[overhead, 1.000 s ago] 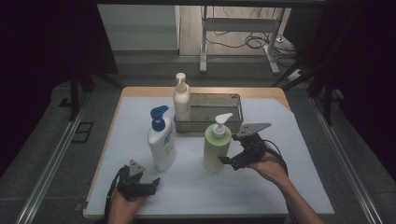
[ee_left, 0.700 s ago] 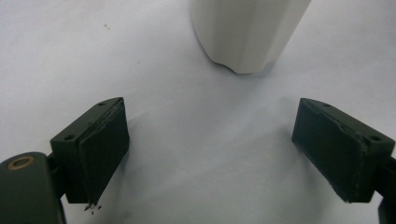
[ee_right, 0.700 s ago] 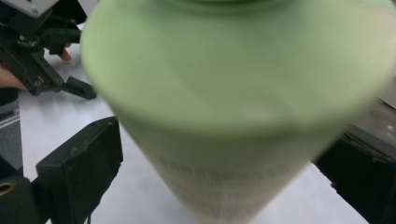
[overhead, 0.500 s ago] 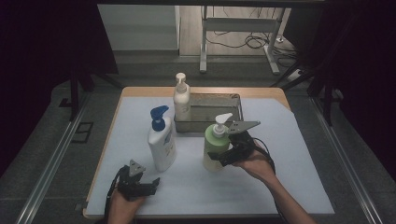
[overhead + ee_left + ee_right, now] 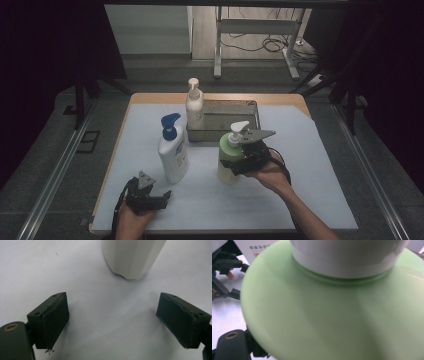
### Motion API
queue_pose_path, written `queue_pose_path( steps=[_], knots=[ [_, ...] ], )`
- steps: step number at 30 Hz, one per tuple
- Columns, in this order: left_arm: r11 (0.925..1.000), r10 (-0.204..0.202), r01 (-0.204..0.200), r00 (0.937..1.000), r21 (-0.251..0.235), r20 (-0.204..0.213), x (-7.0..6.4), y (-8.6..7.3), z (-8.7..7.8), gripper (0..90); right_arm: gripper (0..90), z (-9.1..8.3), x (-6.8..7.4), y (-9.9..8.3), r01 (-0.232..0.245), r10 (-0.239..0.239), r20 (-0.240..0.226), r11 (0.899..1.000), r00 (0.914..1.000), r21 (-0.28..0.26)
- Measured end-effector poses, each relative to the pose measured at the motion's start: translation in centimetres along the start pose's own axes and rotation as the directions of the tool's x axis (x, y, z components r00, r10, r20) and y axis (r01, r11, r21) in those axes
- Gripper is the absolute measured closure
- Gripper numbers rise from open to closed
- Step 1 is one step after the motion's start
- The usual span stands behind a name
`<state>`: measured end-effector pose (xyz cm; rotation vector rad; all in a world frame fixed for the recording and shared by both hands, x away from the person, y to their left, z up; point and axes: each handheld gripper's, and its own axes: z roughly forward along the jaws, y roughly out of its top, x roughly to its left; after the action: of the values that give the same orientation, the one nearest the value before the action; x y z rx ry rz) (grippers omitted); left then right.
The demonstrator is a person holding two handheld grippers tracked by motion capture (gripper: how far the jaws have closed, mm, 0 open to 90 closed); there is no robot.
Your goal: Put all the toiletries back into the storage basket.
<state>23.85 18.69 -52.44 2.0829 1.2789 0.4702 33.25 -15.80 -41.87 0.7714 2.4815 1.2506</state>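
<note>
A pale green pump bottle (image 5: 227,157) with a white pump stands upright on the white mat, right of centre. My right gripper (image 5: 234,166) comes at it from the right, its jaws closed around the bottle's body. In the right gripper view the green bottle (image 5: 332,315) sits very close, with one black jaw pressed to its left edge. My left gripper (image 5: 159,199) rests low on the mat near the front edge, open and holding nothing. Its own view shows the left gripper (image 5: 112,320) with jaws wide apart and the base of a white bottle (image 5: 132,257) just ahead.
A white bottle with a blue pump (image 5: 172,150) stands left of the green one. A cream pump bottle (image 5: 194,106) stands at the left end of a metal tray (image 5: 250,109) at the back. The mat (image 5: 315,165) has bare room at the right.
My right gripper has moved left from beside the green bottle and closed around it. The left gripper has stayed where it was.
</note>
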Motion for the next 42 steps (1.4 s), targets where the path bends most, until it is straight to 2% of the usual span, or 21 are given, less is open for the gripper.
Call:
queue_pose_path(
  steps=[6,14,19,28,42],
  knots=[
    [1.0,0.0,0.0,1.0,0.0,0.0,0.0,0.0,0.0,10.8,12.1,-0.4,0.1,1.5,0.0,0.0,0.026,1.0,0.9997,0.009],
    [1.0,0.0,0.0,1.0,0.0,0.0,0.0,0.0,0.0,10.8,12.1,-1.3,0.2,3.8,-0.007,0.008,0.012,1.0,0.9999,-0.014],
    [1.0,0.0,0.0,1.0,0.0,0.001,0.0,0.0,0.0,10.8,12.0,-1.8,-0.1,5.2,-0.007,0.008,0.031,1.0,0.9995,-0.018],
    [1.0,0.0,0.0,1.0,0.001,0.0,0.0,0.0,0.0,10.8,12.1,-2.4,-0.8,7.4,-0.009,0.01,0.055,1.0,0.9984,-0.024],
    [1.0,0.001,-0.001,1.0,0.001,0.0,0.0,0.0,0.0,10.7,12.1,-2.1,-2.4,10.3,-0.02,0.024,0.098,0.999,0.9949,-0.044]
  ],
)
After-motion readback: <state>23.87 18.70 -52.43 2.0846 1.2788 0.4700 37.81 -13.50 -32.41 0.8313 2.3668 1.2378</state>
